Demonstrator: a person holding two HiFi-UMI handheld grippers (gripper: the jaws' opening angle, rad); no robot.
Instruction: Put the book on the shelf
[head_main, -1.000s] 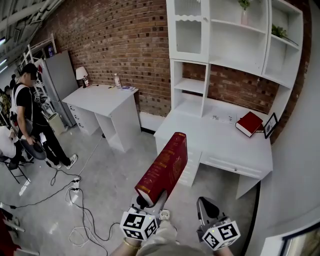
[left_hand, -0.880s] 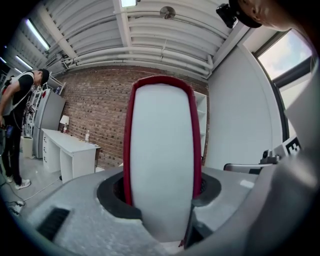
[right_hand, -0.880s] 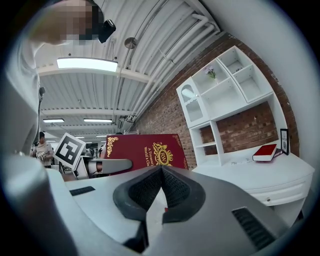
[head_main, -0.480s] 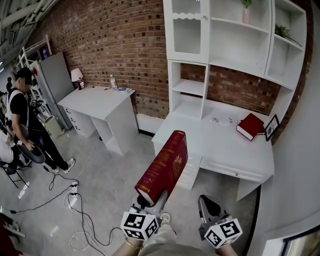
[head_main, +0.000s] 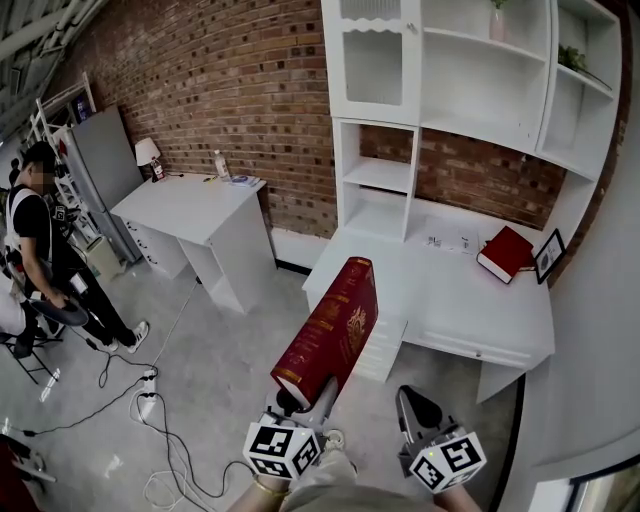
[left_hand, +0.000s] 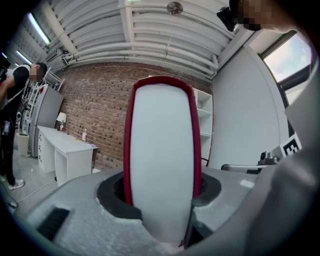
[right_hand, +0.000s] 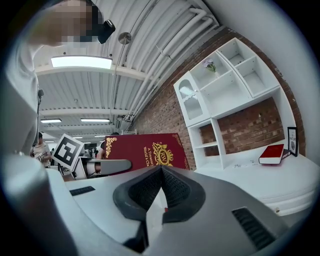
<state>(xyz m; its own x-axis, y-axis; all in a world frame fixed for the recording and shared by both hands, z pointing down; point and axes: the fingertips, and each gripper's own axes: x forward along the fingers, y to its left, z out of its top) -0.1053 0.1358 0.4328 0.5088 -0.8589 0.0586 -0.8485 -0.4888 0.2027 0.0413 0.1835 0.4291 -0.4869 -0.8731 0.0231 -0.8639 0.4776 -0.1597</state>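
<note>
Stepped nearer the tall white shelf unit (head_main: 385, 175) since a second ago, carrying the thick red gold-stamped book (head_main: 330, 330) pinched in the left gripper (head_main: 297, 400), short of the white surface's (head_main: 430, 290) front edge, right gripper (head_main: 413, 408) pressed together, empty; best keep it level toward an open bay.

A second book (head_main: 507, 253) lies on the desk (head_main: 430, 292) below the shelf (head_main: 478, 127), beside a frame (head_main: 548, 256).
</note>
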